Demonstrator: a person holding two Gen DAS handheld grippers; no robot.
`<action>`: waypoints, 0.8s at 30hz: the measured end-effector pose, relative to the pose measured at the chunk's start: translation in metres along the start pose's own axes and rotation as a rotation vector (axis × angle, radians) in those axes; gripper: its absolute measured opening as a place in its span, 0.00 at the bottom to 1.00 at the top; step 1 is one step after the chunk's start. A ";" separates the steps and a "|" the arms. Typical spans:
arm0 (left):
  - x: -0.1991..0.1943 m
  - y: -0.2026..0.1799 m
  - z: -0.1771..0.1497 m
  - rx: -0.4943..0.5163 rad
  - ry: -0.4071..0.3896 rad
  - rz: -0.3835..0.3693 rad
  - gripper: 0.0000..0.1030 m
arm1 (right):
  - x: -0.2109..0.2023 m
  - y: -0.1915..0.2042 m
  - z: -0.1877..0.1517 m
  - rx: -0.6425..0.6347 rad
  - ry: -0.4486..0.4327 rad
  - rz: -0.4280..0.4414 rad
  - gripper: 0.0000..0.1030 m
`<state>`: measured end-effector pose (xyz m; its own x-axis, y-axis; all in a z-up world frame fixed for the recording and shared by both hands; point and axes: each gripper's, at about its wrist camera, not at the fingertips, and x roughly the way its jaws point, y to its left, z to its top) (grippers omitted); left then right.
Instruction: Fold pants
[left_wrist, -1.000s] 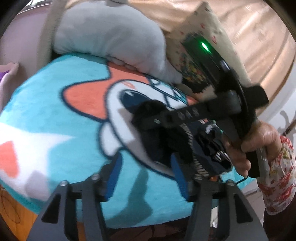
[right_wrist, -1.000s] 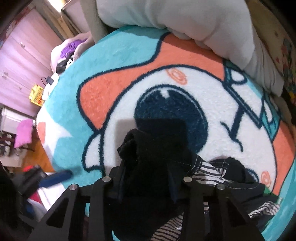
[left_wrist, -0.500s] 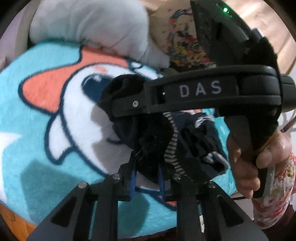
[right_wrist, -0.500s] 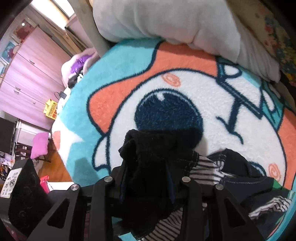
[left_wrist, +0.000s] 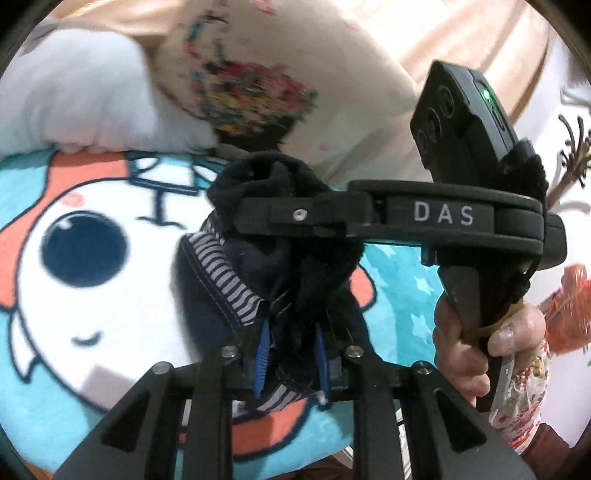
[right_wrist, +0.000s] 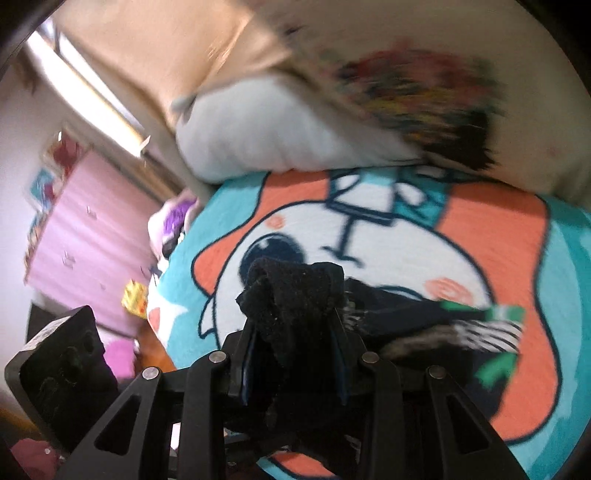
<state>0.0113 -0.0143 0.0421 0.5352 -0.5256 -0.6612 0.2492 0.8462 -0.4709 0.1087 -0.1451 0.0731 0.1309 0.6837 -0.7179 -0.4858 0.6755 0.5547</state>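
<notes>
Fingers (left_wrist: 263, 354) of both grippers pinch the dark pants (right_wrist: 291, 295) above a cartoon blanket (right_wrist: 498, 240), pink wardrobe (right_wrist: 81, 229) behind.

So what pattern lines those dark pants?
White-and-dark stripes on the pants lining, clearest from the left wrist.

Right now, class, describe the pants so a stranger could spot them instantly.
Find the turquoise cartoon blanket. Above its white face hangs a dark bunch, the pants, pinched by both the left gripper and right gripper. Only they show a black-and-white striped lining.
</notes>
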 end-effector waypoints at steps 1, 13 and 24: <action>0.006 -0.007 0.000 0.011 0.017 -0.008 0.22 | -0.009 -0.014 -0.004 0.033 -0.019 0.013 0.34; 0.021 0.001 -0.002 -0.026 0.067 0.000 0.31 | -0.046 -0.131 -0.059 0.313 -0.159 -0.025 0.36; 0.049 -0.011 -0.022 -0.003 0.106 -0.017 0.43 | -0.076 -0.082 -0.041 0.295 -0.266 0.209 0.37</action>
<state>0.0169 -0.0514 0.0022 0.4425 -0.5465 -0.7110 0.2548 0.8368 -0.4846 0.1027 -0.2642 0.0650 0.2929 0.8350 -0.4657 -0.2628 0.5387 0.8005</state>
